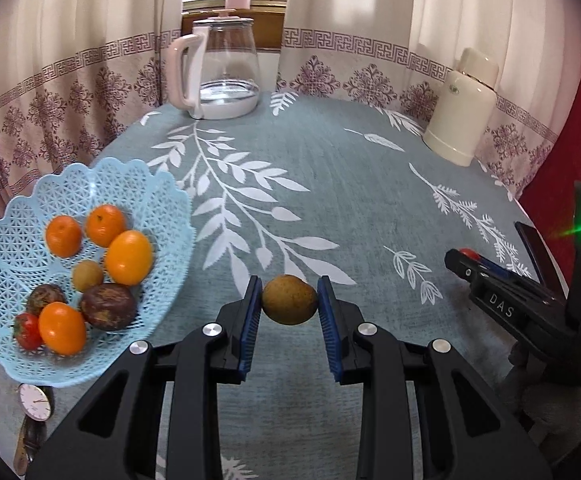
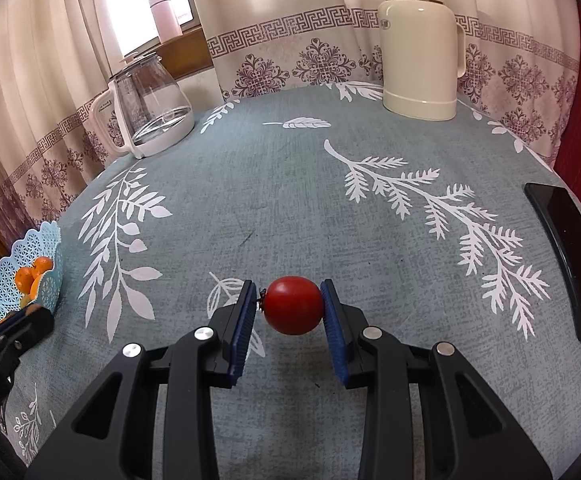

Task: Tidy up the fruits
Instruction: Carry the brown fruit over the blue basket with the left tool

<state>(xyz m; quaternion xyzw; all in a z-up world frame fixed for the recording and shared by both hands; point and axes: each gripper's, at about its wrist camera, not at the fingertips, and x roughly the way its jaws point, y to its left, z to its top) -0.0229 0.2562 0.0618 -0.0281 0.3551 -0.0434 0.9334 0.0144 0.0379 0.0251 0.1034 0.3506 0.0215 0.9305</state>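
Left gripper (image 1: 289,300) pinches a brown fruit (image 1: 289,299), right gripper (image 2: 292,306) pinches a tomato (image 2: 293,305), both above the table (image 2: 290,200). Basket (image 1: 90,184) far left, crowded; round fruit may roll out or slip the pads. "DAS" readable on right gripper

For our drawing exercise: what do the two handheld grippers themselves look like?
Both the left gripper and right gripper have matte black angular frames with cut-out openings, round silver bolts and ribbed blue pads lining the jaws. From the side, the right gripper shows white "DAS" lettering and a green light.
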